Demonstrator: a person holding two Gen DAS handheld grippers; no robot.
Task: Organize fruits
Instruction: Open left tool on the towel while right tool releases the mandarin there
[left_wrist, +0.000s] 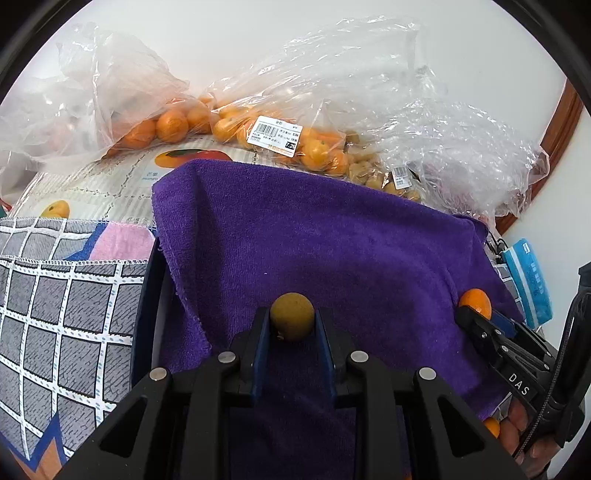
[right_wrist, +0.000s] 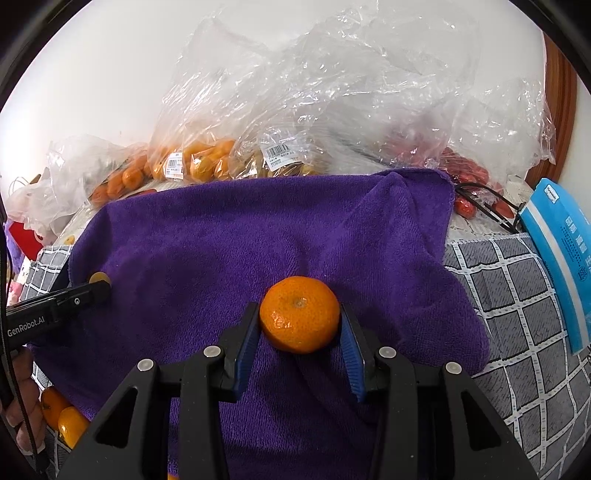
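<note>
Round orange mandarin (right_wrist: 299, 319) sits between right gripper (right_wrist: 300, 325) pads, pinched at widest girth, just above purple terry towel (right_wrist: 258, 236). Small brownish-yellow round fruit (left_wrist: 292, 316) pinched at left gripper (left_wrist: 291, 325) fingertips, jaws nearly together. Judgement: keep squeeze light to avoid bruising peel; lower each fruit until touching towel before spreading jaws; set kinds well apart. Clear plastic fruit bags (right_wrist: 295, 122) lie beyond towel's far edge.

Bright, even light; sharp focus, glare on plastic, fisheye-bent, dark-vignetted edges.
</note>
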